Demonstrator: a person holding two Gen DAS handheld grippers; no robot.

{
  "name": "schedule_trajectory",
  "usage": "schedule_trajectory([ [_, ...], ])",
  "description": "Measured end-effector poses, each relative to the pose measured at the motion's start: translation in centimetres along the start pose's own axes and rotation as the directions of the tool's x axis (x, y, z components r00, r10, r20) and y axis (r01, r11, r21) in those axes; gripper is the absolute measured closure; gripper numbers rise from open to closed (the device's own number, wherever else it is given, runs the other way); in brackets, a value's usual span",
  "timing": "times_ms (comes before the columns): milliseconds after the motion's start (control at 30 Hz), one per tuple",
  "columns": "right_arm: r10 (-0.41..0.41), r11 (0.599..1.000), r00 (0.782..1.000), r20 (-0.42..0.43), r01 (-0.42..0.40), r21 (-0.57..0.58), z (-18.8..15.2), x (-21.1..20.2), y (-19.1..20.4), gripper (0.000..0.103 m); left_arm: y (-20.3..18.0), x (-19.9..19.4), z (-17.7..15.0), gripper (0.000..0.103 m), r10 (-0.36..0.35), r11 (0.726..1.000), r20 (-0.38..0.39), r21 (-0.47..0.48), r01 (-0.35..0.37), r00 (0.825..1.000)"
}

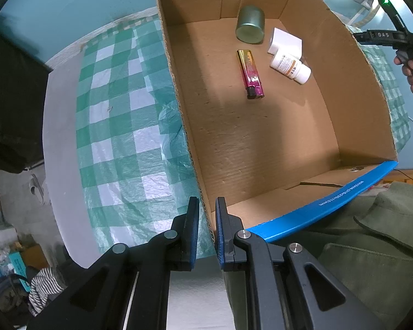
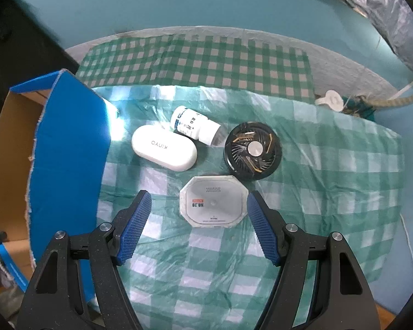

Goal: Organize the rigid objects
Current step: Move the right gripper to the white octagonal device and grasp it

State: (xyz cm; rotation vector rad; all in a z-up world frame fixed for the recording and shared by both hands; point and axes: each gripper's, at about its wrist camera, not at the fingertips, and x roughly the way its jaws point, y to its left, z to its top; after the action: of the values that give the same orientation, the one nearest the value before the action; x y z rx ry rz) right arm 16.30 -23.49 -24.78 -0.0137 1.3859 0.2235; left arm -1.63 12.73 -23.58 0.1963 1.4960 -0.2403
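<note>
Right wrist view shows the right gripper [image 2: 198, 225] open above the flat octagon box [image 2: 214, 204] on the counter [image 2: 330, 181]. It could slip out sideways. The left gripper [image 1: 207, 231] pinches the cardboard box [image 1: 179, 104] wall.

Checked cloth [image 2: 303, 187] carries the cardboard box [image 2: 66, 148], white case [image 2: 163, 151], bottle [image 2: 194, 126], fan [image 2: 252, 151], perhaps an octagonal box [image 2: 214, 205].

L gripper [image 1: 207, 229] pinched on box wall [image 1: 179, 104], pointing down; R gripper [image 2: 199, 227] jaws apart, above tablecloth [image 2: 316, 165].
</note>
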Motion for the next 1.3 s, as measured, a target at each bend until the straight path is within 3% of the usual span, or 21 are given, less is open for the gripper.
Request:
schedule_trajectory([
  [633,-0.042,0.999,0.997,-0.072,0.041,-0.017,-0.6,5.1,-0.9,0.031,0.1,0.2,-0.1,0.092,0.010,1.000,-0.002,-0.016,-0.010,1.000],
  [967,-0.111,0.992,0.993,-0.035,0.109,-0.067,-0.7,5.3,0.3,0.033,0.1,0.1,0.1,0.092,0.010,1.000,-0.004,-0.015,-0.010,1.000],
  [1300,-0.104,0.992,0.994,-0.039,0.101,-0.075,-1.7,4.3,0.9,0.033,0.1,0.1,0.0,0.092,0.013,1.000,-0.003,-0.012,-0.013,1.000],
])
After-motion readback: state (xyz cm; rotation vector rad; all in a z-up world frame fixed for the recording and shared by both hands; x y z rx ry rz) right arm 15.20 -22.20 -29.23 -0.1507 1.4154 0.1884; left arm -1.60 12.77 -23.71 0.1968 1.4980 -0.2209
